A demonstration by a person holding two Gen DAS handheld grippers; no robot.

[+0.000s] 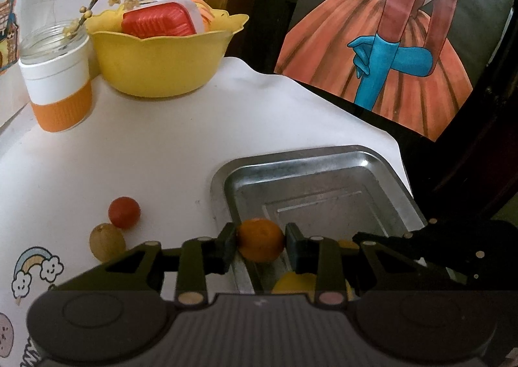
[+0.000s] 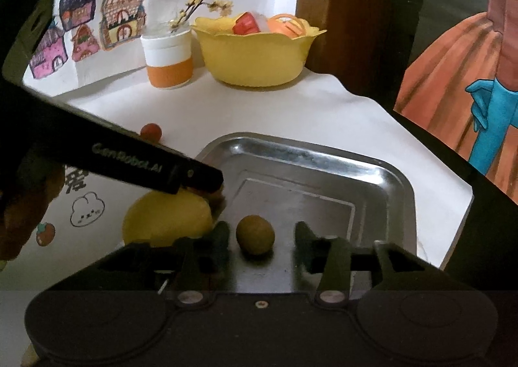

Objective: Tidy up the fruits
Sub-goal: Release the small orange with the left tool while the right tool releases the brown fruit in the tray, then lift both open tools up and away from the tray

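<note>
Presently:
Left gripper (image 1: 260, 242): orange (image 1: 260, 240) is flanked closely over tray (image 1: 323, 156); contact cannot be told.
Right gripper (image 2: 263, 237): spread wide, olive (image 2: 255, 235) released into tray for sorting.

My tray (image 2: 382, 179) is bare metal, shiny but scuffed. The table cover (image 1: 162, 146) looks like smooth matt white paper. The yellow bowl (image 1: 155, 56) is glossy plastic, the jar (image 1: 51, 40) clear glass. My tongs (image 1: 260, 245) are matt black plastic. The orange (image 1: 260, 239) looks faintly dimpled.
</note>
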